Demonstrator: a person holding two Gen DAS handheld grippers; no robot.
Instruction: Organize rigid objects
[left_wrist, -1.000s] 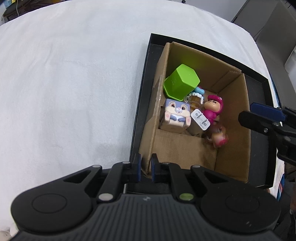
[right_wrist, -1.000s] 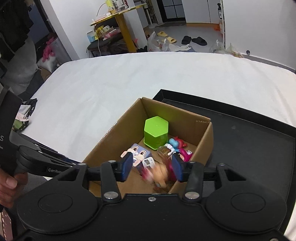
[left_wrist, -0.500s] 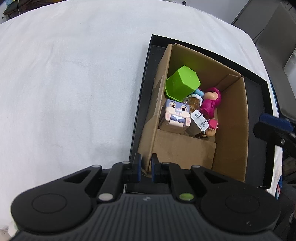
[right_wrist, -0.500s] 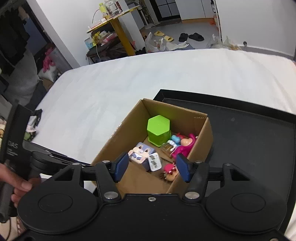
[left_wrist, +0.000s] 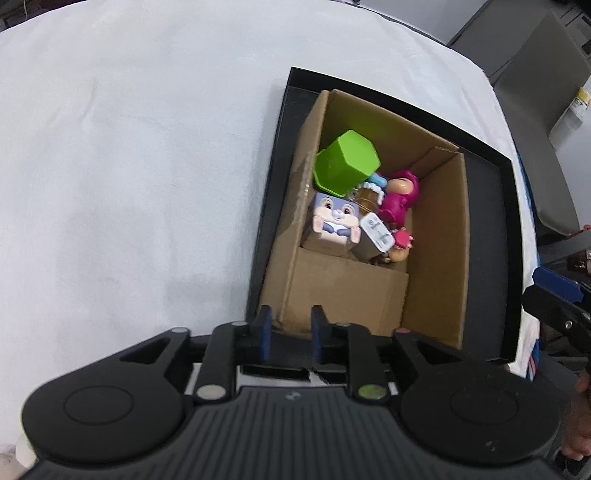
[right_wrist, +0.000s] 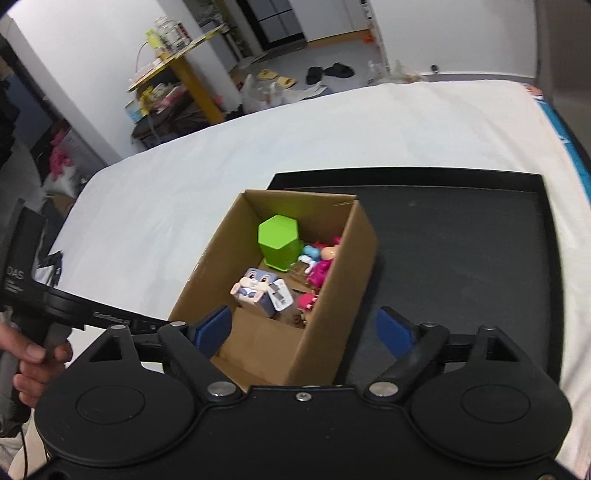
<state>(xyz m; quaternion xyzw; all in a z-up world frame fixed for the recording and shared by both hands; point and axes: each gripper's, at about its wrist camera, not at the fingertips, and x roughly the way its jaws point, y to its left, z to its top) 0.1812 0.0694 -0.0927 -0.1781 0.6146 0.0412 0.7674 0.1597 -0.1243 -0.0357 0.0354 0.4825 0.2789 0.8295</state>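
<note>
An open cardboard box (left_wrist: 347, 295) (right_wrist: 332, 310) stands on a black tray (left_wrist: 487, 229) (right_wrist: 461, 251). Inside lie a green hexagonal cup (left_wrist: 347, 162) (right_wrist: 279, 240), a rabbit cube (left_wrist: 334, 218) (right_wrist: 255, 286), a pink doll (left_wrist: 399, 195) (right_wrist: 321, 267), a white tag (left_wrist: 376, 230) and a small red-capped figure (left_wrist: 400, 245) (right_wrist: 306, 301). My left gripper (left_wrist: 289, 332) has opened slightly around the box's near corner, no longer clamping it. My right gripper (right_wrist: 303, 328) is wide open and empty, above the box's near end.
The tray rests on a white cloth-covered table (left_wrist: 129, 166) (right_wrist: 184, 184). The table's right edge is close beyond the tray (left_wrist: 524, 206). A yellow-legged table (right_wrist: 192, 81) and floor clutter stand far behind.
The small figure dropped from my right gripper into the box. My right gripper opened wider and drew back. My left gripper's fingers parted from the box corner.
</note>
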